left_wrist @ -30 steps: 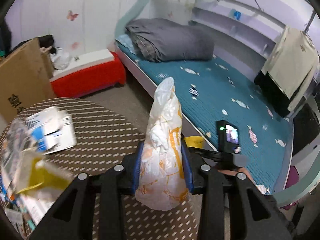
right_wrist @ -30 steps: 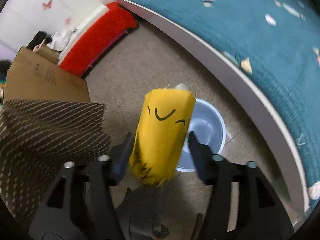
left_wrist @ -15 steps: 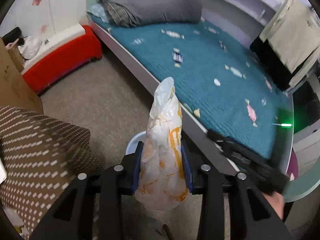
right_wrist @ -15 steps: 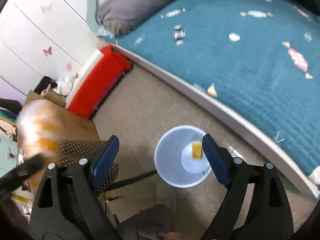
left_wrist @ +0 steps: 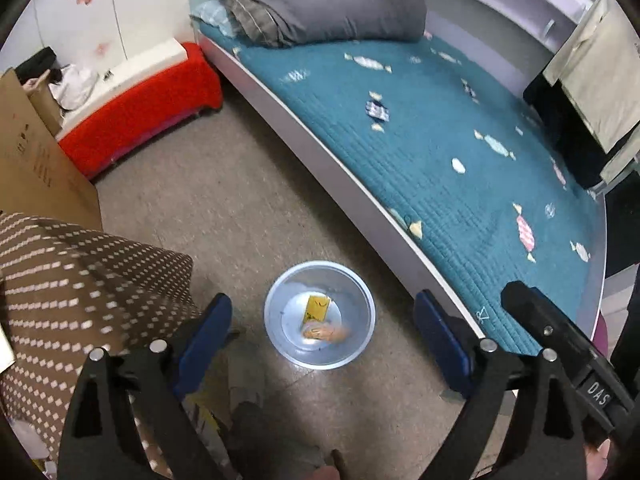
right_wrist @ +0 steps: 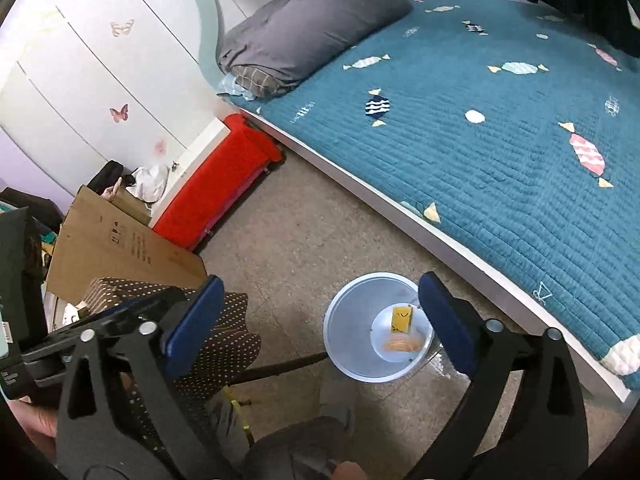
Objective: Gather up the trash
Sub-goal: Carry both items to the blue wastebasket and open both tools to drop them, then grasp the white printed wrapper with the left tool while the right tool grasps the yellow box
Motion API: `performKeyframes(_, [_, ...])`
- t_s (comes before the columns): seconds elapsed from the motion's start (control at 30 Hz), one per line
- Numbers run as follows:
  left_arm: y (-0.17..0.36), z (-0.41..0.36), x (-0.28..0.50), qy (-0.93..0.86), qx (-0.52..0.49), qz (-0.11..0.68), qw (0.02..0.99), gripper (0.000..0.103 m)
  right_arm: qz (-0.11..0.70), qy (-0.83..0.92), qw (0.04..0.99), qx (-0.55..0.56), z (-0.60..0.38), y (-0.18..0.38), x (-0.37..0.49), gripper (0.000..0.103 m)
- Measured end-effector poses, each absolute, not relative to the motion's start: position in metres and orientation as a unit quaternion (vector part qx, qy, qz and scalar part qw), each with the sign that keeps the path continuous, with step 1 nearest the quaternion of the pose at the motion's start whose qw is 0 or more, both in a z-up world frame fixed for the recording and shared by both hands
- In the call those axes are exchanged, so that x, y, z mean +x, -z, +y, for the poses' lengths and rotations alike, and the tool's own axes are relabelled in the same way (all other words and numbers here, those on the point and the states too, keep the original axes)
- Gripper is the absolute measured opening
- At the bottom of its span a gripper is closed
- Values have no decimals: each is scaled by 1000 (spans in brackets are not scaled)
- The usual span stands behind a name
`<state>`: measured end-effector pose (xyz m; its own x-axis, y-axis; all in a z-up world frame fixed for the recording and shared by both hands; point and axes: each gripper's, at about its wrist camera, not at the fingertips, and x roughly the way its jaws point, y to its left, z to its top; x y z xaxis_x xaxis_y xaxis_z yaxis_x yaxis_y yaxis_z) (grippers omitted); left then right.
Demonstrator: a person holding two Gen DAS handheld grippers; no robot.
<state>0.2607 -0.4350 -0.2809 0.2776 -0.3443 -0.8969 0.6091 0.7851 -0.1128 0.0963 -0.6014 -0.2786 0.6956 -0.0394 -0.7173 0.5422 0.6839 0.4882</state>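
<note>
A pale blue trash bin (left_wrist: pixel 276 300) stands on the floor between the table and the bed. Inside it lie a yellow packet (left_wrist: pixel 316 307) and a crumpled white-and-orange bag (left_wrist: pixel 326 333). My left gripper (left_wrist: pixel 320 312) hangs above the bin; its jaws are opening, wide apart, with nothing between them. In the right wrist view the same bin (right_wrist: pixel 340 320) holds the yellow packet (right_wrist: pixel 402 317) and the bag (right_wrist: pixel 402 345). My right gripper (right_wrist: pixel 320 284) is higher up and to the bin's left, its jaws also opening and empty.
A bed with a teal quilt (left_wrist: pixel 440 140) and a grey folded duvet (left_wrist: pixel 320 4) runs along the right. A red bench (left_wrist: pixel 140 116) and a cardboard box (left_wrist: pixel 32 168) stand at the left. The table's brown dotted cloth (left_wrist: pixel 80 280) hangs next to the bin.
The left gripper carried the white-and-orange bag from the table to over the bin and let it go; the bag lies in the bin. The right gripper dropped the yellow packet, rose and spread wider.
</note>
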Motion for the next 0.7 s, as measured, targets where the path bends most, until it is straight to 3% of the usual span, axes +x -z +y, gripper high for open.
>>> performKeyframes(0.7, [161,-311,168,278,120,366,880,92,324,156,905,229,-488,169,70,97])
